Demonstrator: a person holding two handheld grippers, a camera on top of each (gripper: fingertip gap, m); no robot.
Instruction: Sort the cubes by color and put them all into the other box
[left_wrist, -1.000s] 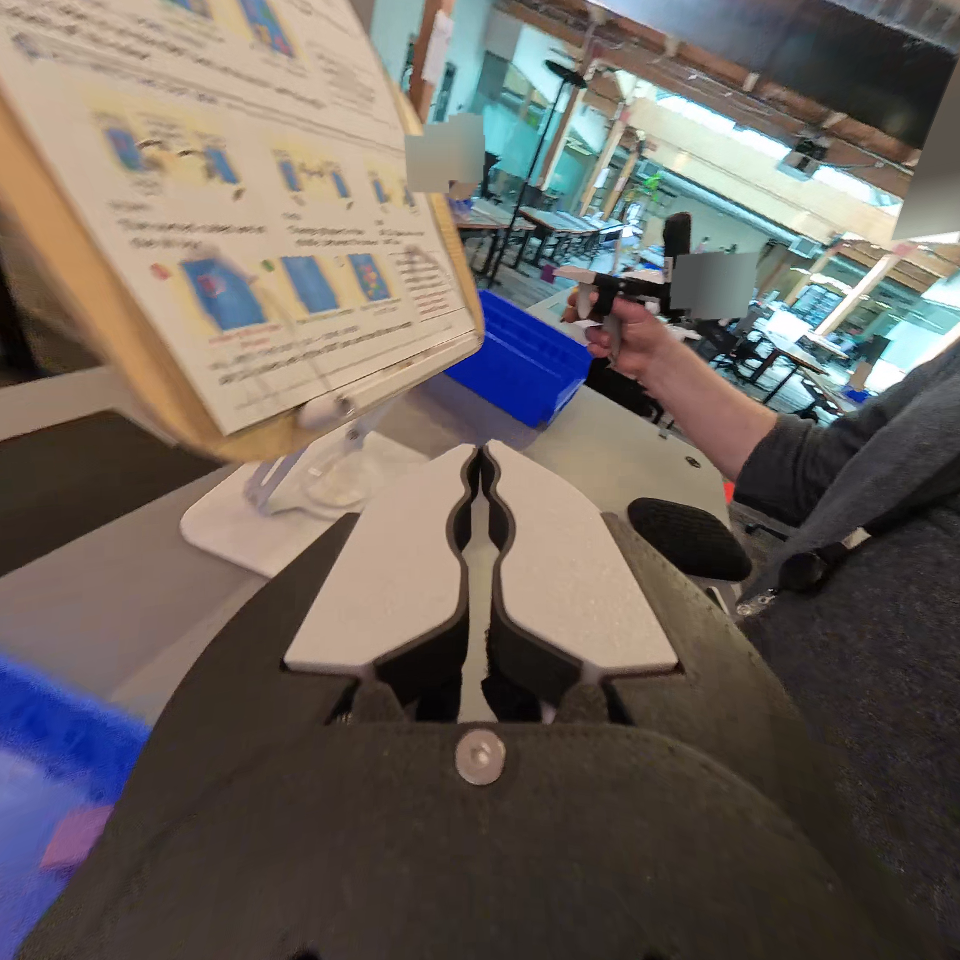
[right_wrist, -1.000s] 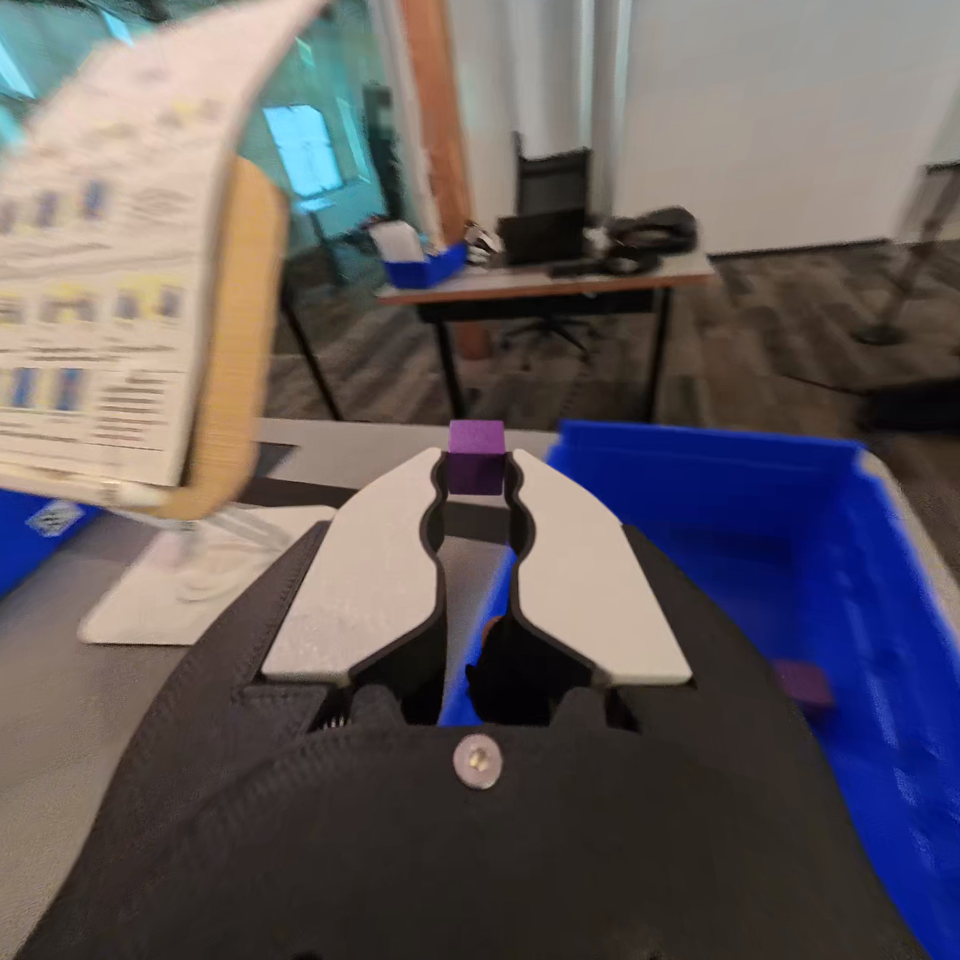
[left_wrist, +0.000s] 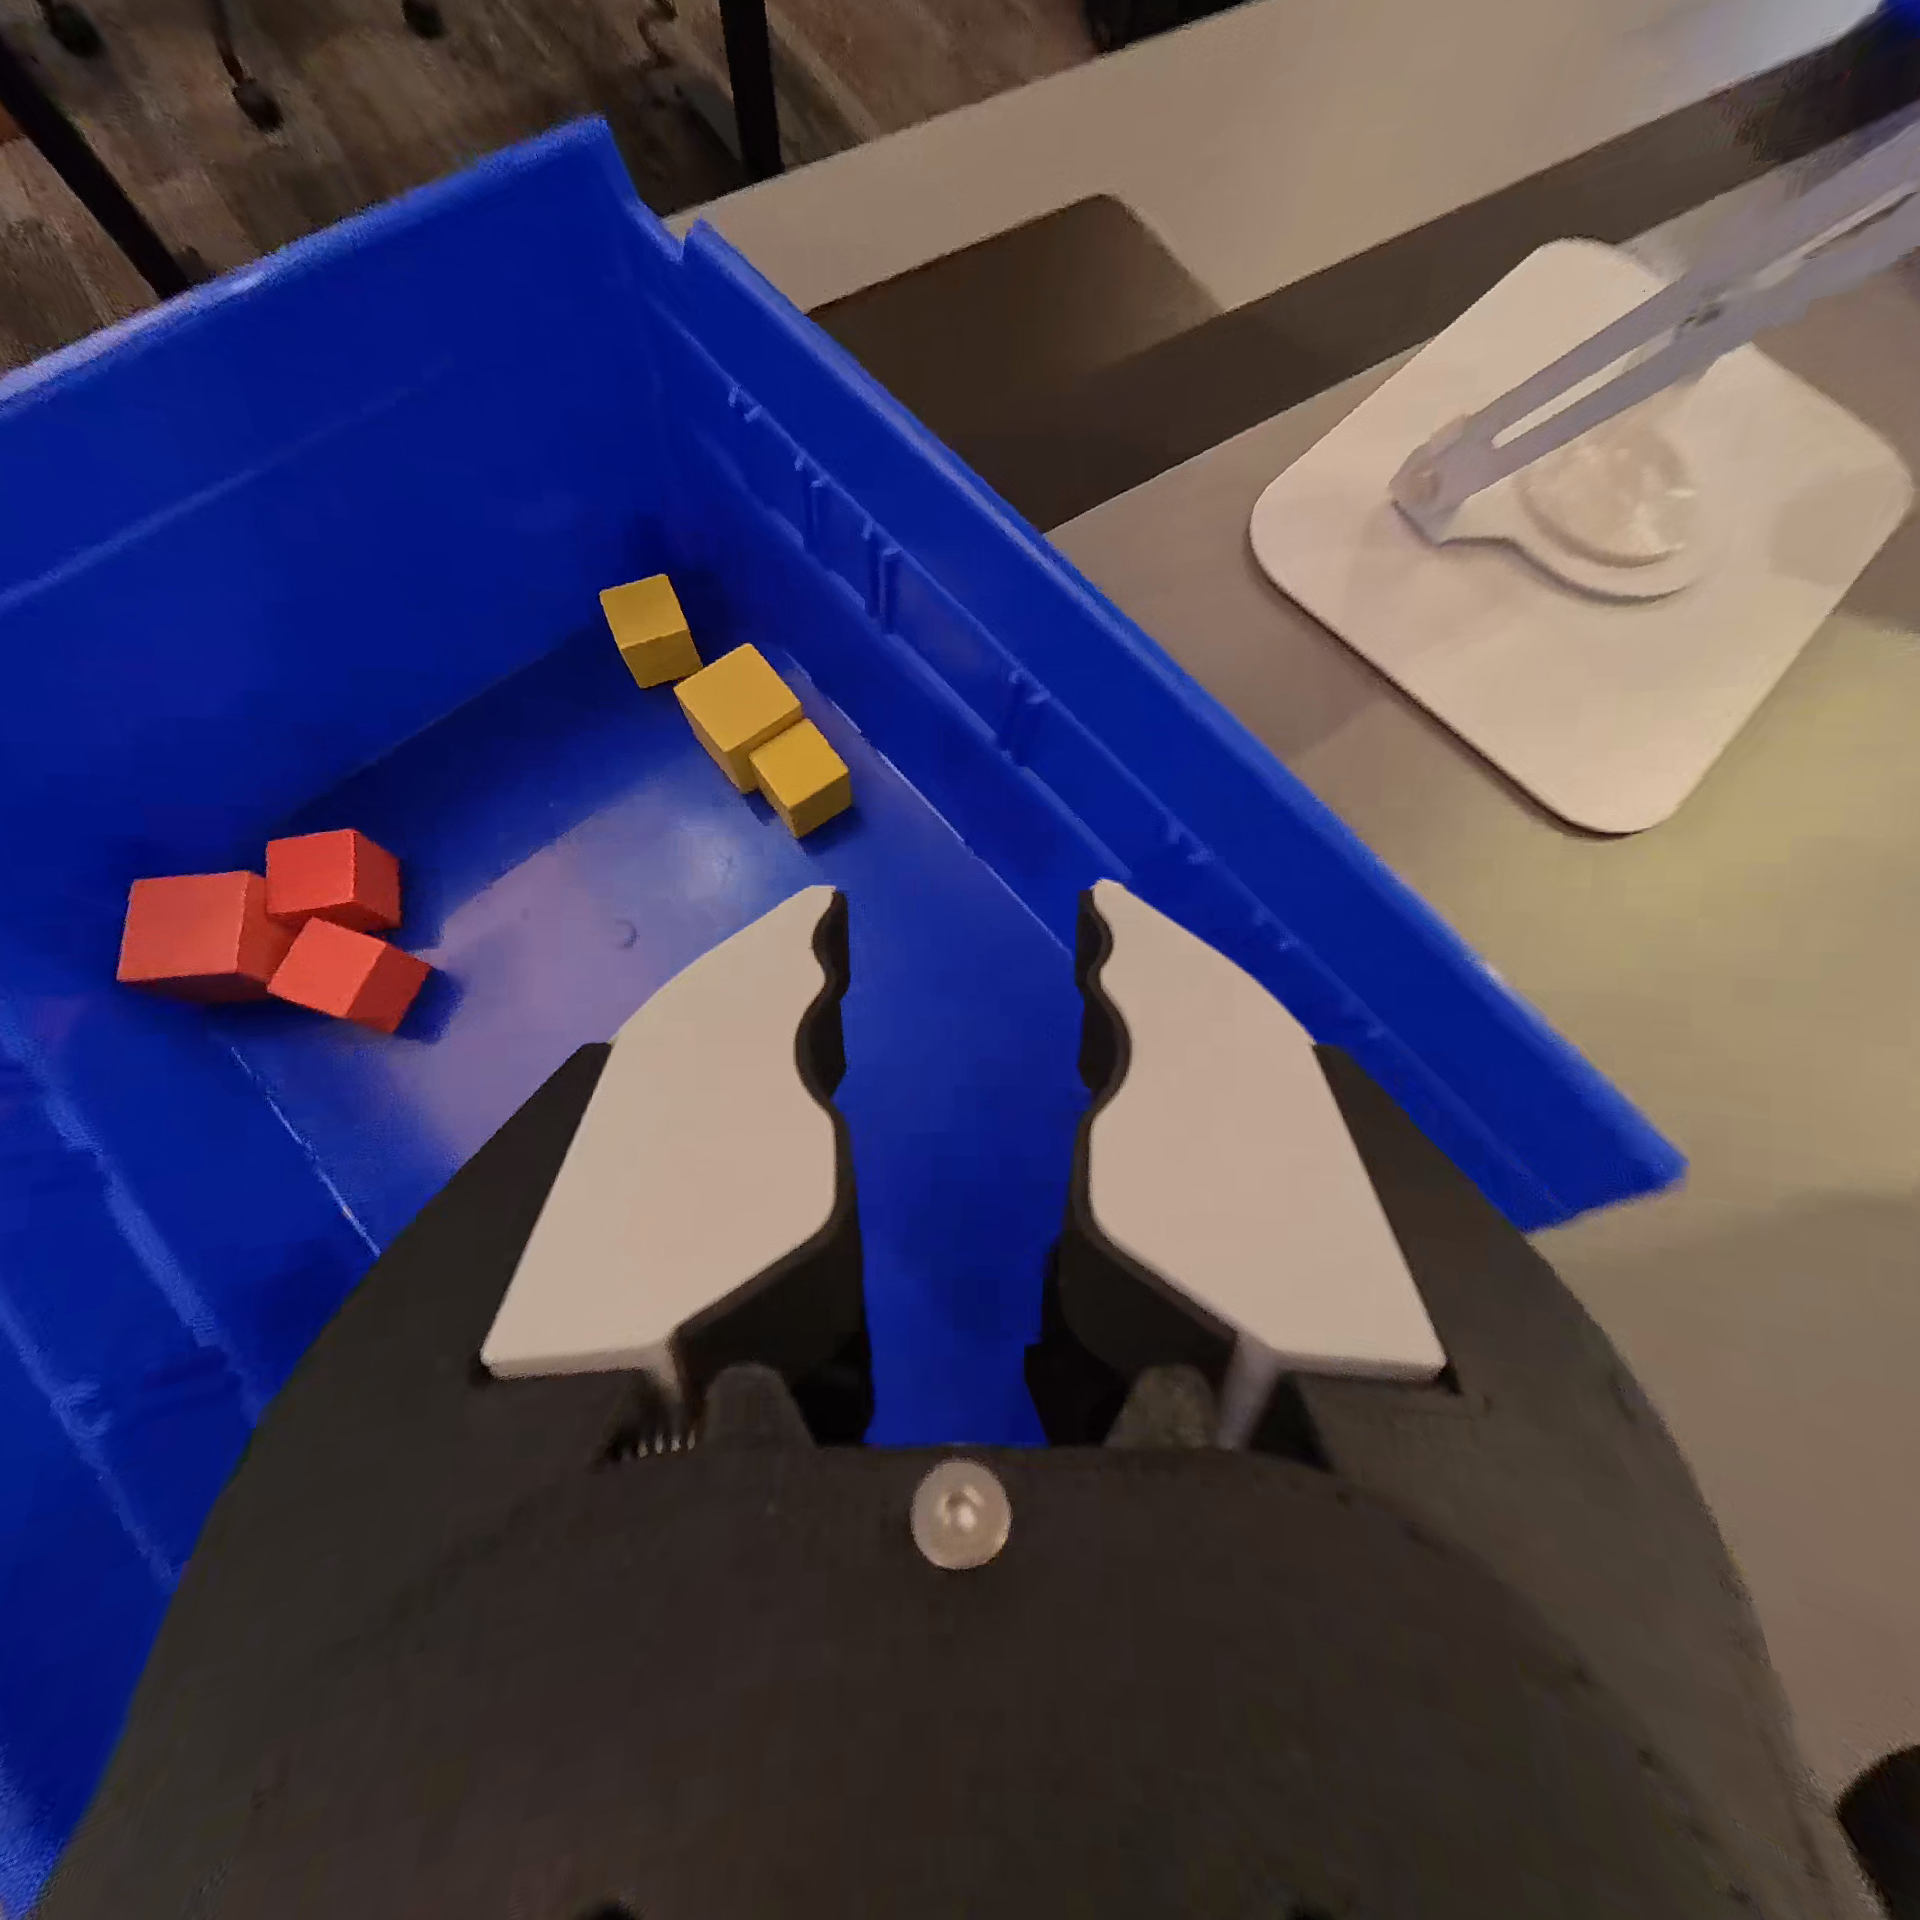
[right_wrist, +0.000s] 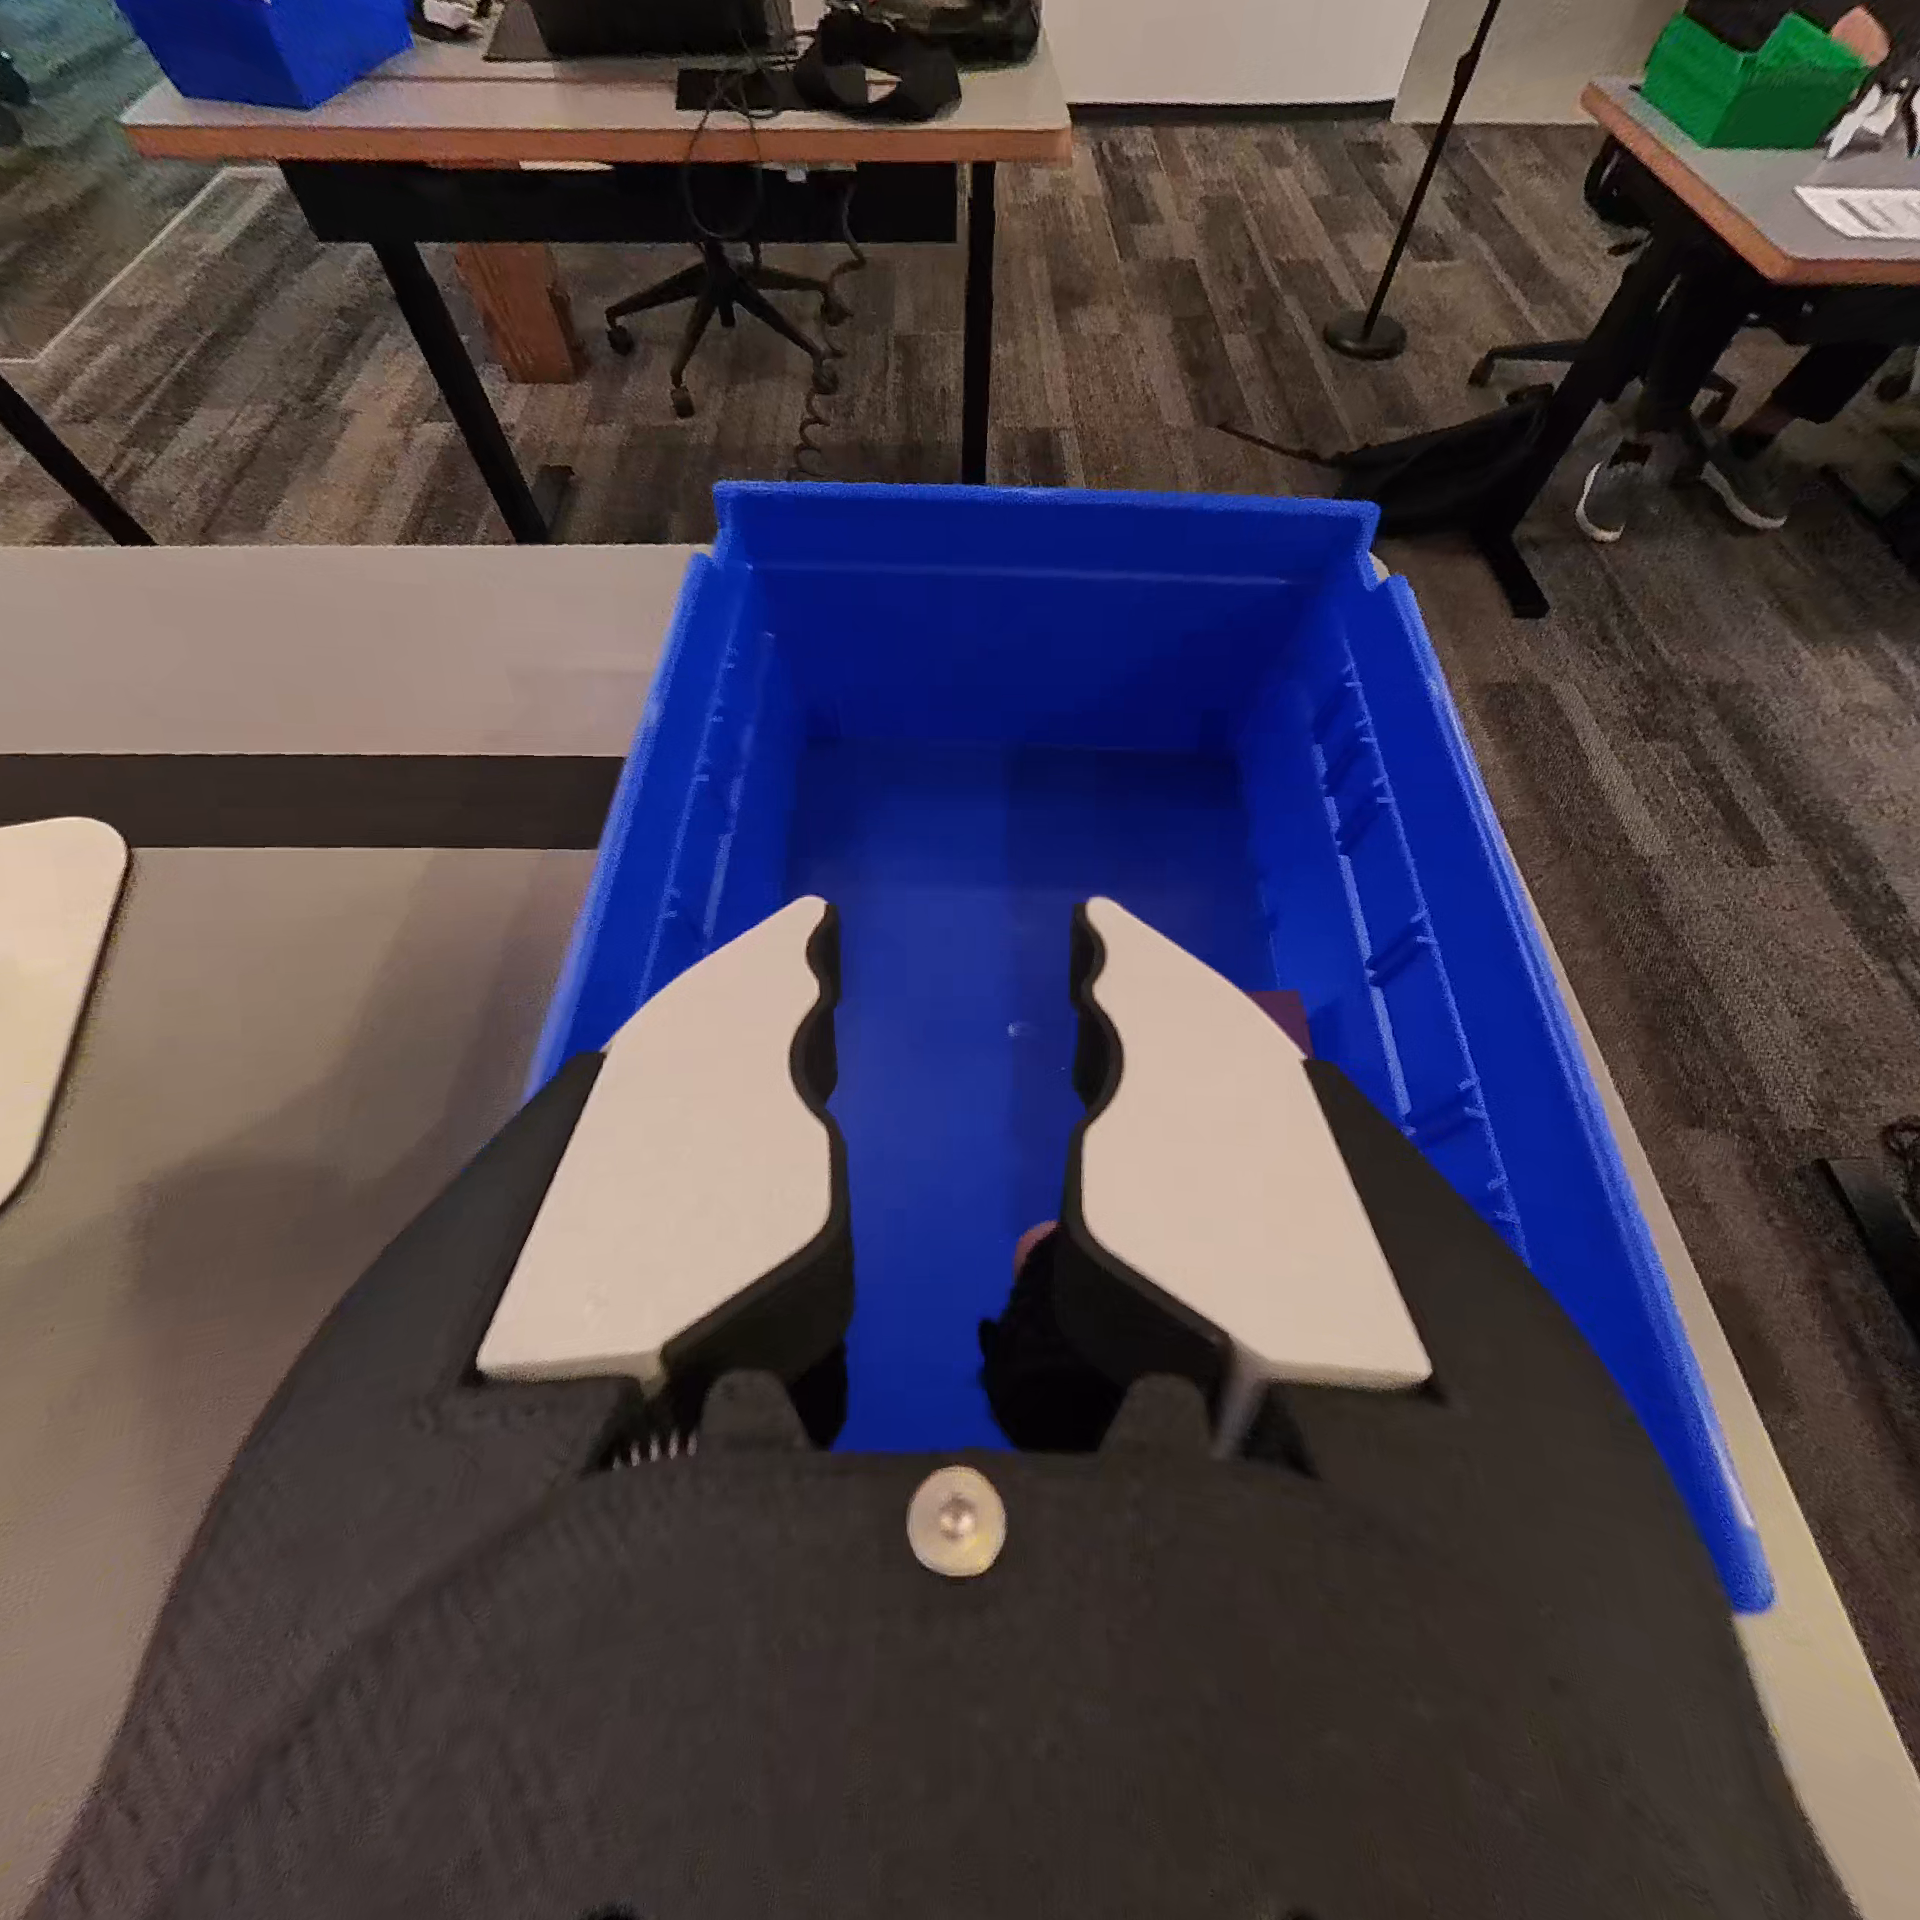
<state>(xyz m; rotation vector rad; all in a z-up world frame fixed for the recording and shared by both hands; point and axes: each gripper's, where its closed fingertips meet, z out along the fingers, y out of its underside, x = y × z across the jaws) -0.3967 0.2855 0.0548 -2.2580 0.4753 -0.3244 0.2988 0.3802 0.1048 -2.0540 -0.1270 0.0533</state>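
Both grippers hang over blue boxes with fingers spread and nothing between them, so this looks like the gap between one drop and the next pick.

The left gripper (left_wrist: 956, 914) hovers over the source box (left_wrist: 312, 436), where three red cubes (left_wrist: 270, 925) cluster at about 9 o'clock from its fingertips and three yellow cubes (left_wrist: 732, 701) lie at about 11 o'clock, against the box wall.

The right gripper (right_wrist: 951, 925) hangs over the other box (right_wrist: 1039, 582); a purple cube (right_wrist: 1283, 1013) peeks out at 3 o'clock, mostly hidden behind the right finger.

The next move probably calls for lowering the left fingers around one cube of a single colour, clear of its neighbours.

No readable writing or brand shows on the boxes, the cubes or the table (right_wrist: 312, 644).
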